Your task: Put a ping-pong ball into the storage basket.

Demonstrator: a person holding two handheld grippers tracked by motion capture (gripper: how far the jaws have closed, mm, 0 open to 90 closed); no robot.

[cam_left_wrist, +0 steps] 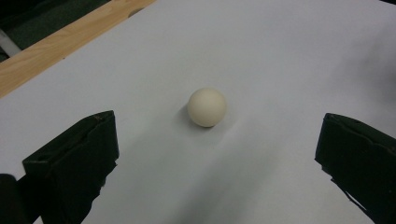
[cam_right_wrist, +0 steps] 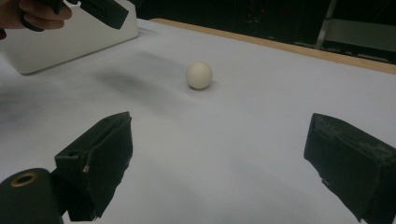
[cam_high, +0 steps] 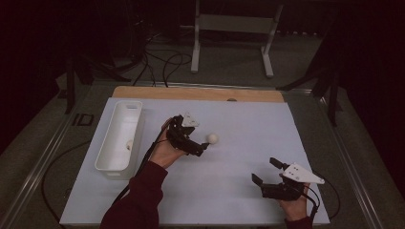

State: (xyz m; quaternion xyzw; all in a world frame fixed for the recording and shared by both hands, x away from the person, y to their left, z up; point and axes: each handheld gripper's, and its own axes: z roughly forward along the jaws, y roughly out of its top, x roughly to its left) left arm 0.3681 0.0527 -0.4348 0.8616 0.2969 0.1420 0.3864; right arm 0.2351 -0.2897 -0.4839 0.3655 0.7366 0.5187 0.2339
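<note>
Left tongs (cam_high: 206, 147) are held near the middle of the table (cam_high: 248, 191), jaws spread wide and gripping nothing. The cream ball (cam_high: 212, 138) rests on the pale sheet just beyond the jaw tips — close, but not touching them. In the left gripper view the ball (cam_left_wrist: 207, 107) lies between and ahead of the two black jaws, clear space on either side, a faint shadow beneath it.

Right tongs (cam_high: 265, 170) are held at the near right of the table, well apart from the ball, jaws likewise wide open and empty. The right gripper view shows the ball (cam_right_wrist: 199, 75) farther off, with the left hand (cam_right_wrist: 39, 13) and a white bin (cam_right_wrist: 70, 39) at upper left.

The bin (cam_high: 109, 164) stands along the left side of the sheet (a small pale round object (cam_high: 129, 145) sits inside; what it is cannot be told). A wooden strip (cam_high: 143, 92) edges the far side of the table.
</note>
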